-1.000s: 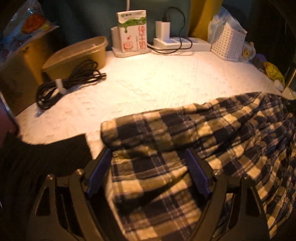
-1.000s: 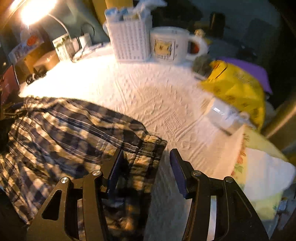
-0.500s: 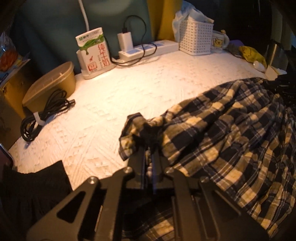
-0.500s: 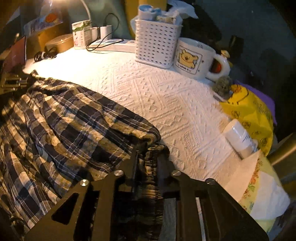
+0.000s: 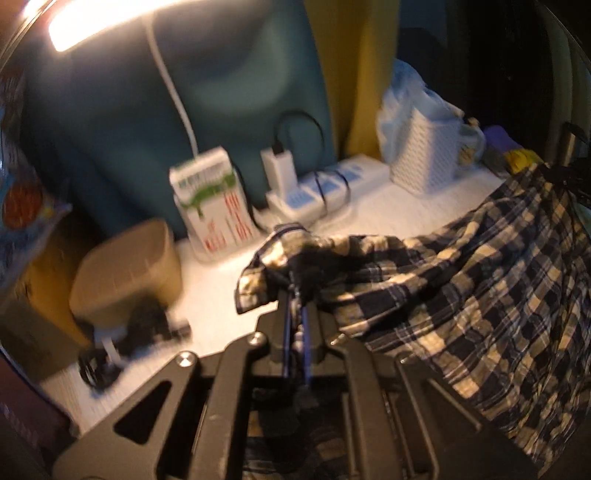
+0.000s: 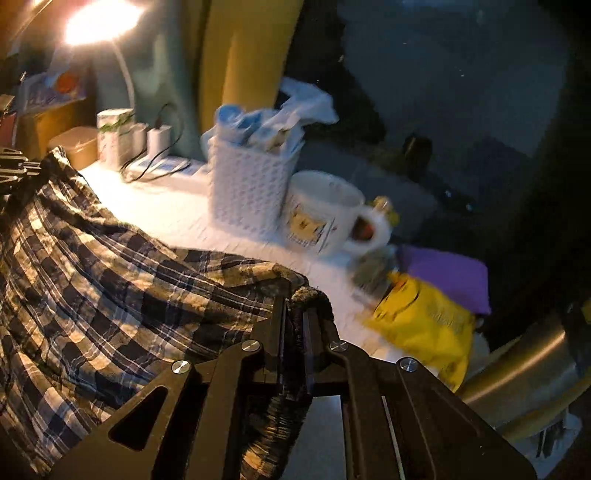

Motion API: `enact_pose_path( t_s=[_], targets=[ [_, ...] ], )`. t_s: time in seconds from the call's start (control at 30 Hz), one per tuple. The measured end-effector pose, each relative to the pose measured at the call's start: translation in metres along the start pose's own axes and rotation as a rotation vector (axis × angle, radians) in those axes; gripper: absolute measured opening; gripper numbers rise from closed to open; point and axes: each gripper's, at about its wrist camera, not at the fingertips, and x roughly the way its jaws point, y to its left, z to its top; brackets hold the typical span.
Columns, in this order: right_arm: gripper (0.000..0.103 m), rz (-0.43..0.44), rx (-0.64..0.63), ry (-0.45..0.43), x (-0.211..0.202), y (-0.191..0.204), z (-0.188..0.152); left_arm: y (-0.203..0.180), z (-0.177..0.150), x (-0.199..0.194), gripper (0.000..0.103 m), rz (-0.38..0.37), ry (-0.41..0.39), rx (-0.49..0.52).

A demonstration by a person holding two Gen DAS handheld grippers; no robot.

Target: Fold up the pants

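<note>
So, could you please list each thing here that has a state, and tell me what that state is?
Left tool: shut on pants.
Right tool: shut on pants.
Pants: held at two ends, raised between the tools, not folded.
Lamp: on.
Charger: plugged into the power strip.
Cable: coiled, lying on the table.
Mug: upright.
Basket: upright, stuffed full.

A: What does the right gripper point(image 6: 294, 317) hold?
B: It pinches the plaid pants point(image 6: 110, 288) at a bunched edge.
A: And behind?
B: A white basket point(image 6: 251, 188) beside a mug point(image 6: 325, 214) on the desk point(image 6: 166, 210).
</note>
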Motion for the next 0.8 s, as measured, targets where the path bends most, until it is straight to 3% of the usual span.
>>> enact_pose_path(
  t_s=[0.23,0.37,0.47,0.5,0.53,0.57,0.63,0.7,0.8],
  targets=[
    [0.008,-0.054,0.054,-0.005,0.038,-0.023,0.034,0.023,0.042,0.051,0.009,0.049,-0.041,-0.037],
    [0.009,-0.062,0.075,0.063,0.08,-0.023,0.037,0.03,0.041,0.09,0.013,0.039,0.04,-0.076],
    [0.009,-0.07,0.089,0.118,0.101,-0.023,0.028,0.043,0.033,0.089,0.023,0.004,0.048,-0.126],
    [0.01,-0.07,0.09,0.129,0.103,-0.022,0.026,0.048,0.031,0.084,0.033,0.012,0.046,-0.129],
    [0.021,-0.076,0.089,0.136,0.103,-0.021,0.024,0.052,0.029,0.078,0.042,0.017,0.041,-0.13],
    [0.039,-0.087,0.087,0.131,0.099,-0.02,0.023,0.056,0.026,0.07,0.043,0.021,0.031,-0.133],
    [0.06,-0.086,0.067,0.08,0.078,-0.012,0.023,0.065,0.019,0.049,0.054,0.029,0.015,-0.142],
    [0.066,-0.09,0.044,0.042,0.056,-0.004,0.024,0.068,0.01,0.025,0.069,0.031,-0.008,-0.149],
    [0.066,-0.066,0.031,-0.006,0.021,0.006,0.023,0.062,-0.006,-0.014,0.073,0.019,-0.039,-0.156]
  ],
)
